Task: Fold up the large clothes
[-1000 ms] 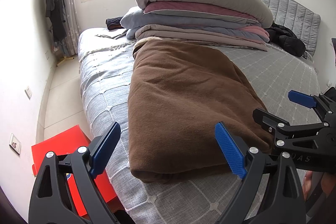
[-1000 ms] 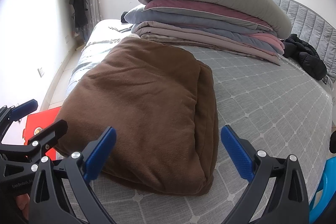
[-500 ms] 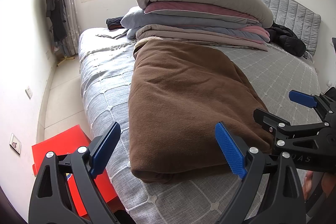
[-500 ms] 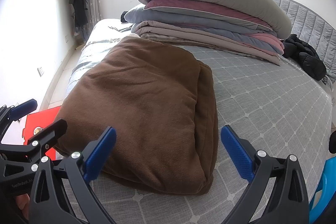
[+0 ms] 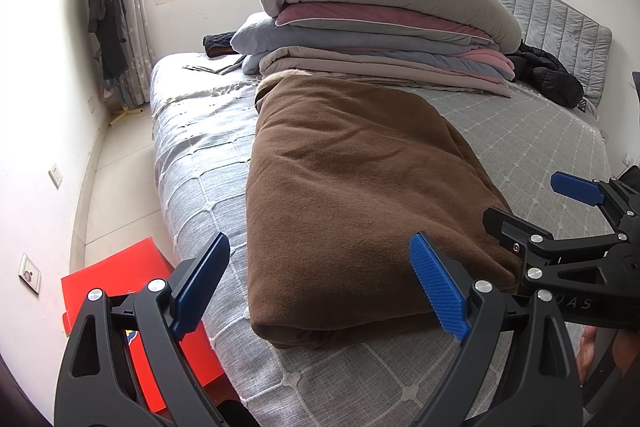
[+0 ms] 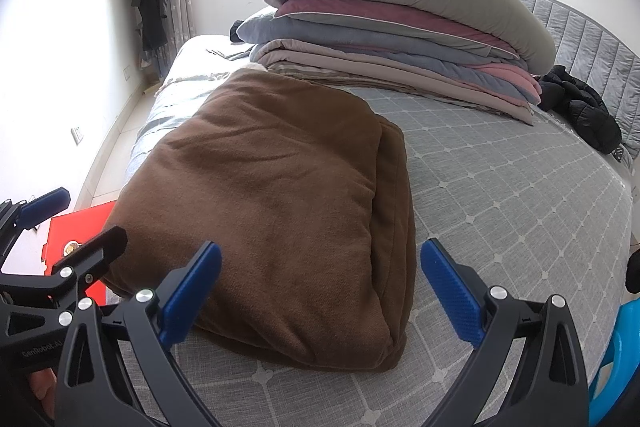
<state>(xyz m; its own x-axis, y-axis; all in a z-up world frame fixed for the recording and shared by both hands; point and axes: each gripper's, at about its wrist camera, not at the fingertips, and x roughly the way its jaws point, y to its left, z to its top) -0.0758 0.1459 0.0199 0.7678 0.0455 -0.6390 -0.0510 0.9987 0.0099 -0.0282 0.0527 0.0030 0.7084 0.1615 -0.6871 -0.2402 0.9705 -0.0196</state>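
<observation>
Above the near edge of the bed (image 5: 192, 155), the left tool (image 5: 320, 287) and right tool (image 6: 320, 289) are held wide open and empty. Just beyond them, the folded brown blanket (image 6: 272, 203) is laid flat, before stacked bedding (image 6: 400, 27).

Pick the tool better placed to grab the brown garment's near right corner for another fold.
Probably the right tool: open, empty, with the brown garment and that corner straight ahead. The left tool faces the near left edge.

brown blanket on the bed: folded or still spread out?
Folded. The brown blanket lies as a thick rectangular bundle on the bed, stacked layers showing along its right edge and rounded near corner. Both grippers open, off it.
</observation>
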